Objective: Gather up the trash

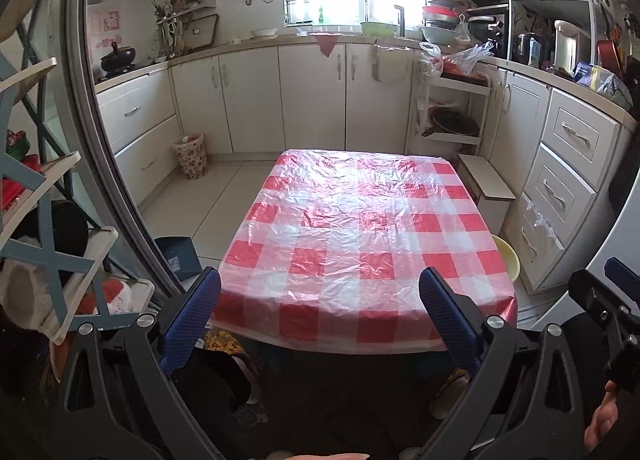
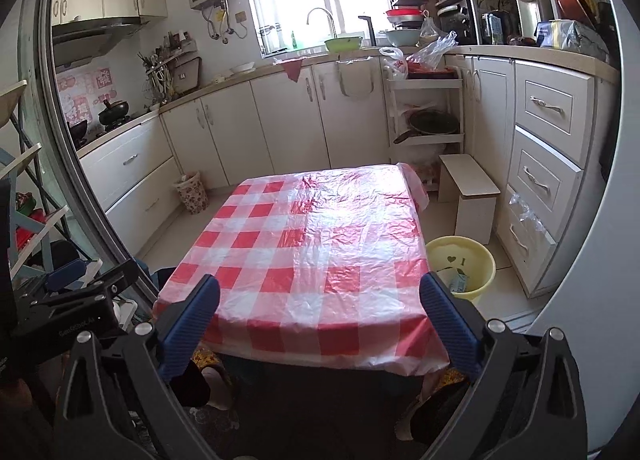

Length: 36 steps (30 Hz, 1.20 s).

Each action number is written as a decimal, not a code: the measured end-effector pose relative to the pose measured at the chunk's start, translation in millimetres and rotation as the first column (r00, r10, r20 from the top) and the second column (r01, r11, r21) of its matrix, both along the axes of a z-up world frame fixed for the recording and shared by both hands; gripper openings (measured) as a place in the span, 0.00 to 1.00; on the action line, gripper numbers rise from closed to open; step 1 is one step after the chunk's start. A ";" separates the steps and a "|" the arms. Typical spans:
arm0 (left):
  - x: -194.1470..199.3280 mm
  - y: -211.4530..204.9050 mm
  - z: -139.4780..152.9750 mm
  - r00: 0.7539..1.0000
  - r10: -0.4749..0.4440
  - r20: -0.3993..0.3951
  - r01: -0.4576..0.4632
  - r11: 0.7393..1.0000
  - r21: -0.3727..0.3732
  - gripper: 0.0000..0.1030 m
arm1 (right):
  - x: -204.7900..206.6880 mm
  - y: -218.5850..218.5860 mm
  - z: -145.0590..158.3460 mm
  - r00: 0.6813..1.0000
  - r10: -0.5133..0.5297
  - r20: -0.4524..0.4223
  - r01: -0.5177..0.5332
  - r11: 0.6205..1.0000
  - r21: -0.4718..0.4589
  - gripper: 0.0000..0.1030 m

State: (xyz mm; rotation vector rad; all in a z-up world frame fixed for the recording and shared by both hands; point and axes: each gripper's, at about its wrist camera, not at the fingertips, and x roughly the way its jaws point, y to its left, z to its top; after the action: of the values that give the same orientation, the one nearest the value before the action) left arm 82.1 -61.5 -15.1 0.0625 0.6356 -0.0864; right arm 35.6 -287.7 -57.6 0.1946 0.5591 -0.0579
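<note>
- Now both grippers — left gripper (image 1: 320,316) and right gripper (image 2: 320,320) — hang wide, holding nothing, near the table (image 1: 360,220).
- Next, probably hunt for trash beside the yellow bin (image 2: 464,260).

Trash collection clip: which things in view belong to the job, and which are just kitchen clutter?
Job: yellow bin holding scraps; table; floral bin.
Clutter: stool; pan; black pot; green basin.
</note>
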 end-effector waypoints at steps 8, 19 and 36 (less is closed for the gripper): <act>-48.0 -6.6 -9.4 0.999 -0.026 -0.019 0.026 0.999 0.031 0.93 | -50.3 13.1 -20.6 0.998 -0.057 0.005 0.056 0.998 0.012 0.93; -69.6 8.0 -6.1 1.000 -0.003 0.006 0.003 1.000 -0.006 0.93 | -60.3 24.5 -20.6 0.998 -0.054 0.033 0.054 0.999 0.007 0.93; -68.2 10.5 -6.9 1.000 0.012 0.018 -0.012 1.000 0.006 0.93 | -60.6 26.2 -28.1 0.999 -0.052 0.016 0.052 0.999 -0.003 0.93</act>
State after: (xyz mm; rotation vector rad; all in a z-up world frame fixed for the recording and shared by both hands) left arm 13.9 -51.0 -22.0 0.0654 0.6187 -0.0723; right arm -25.0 -261.4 -85.7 0.2064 0.5379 -0.1077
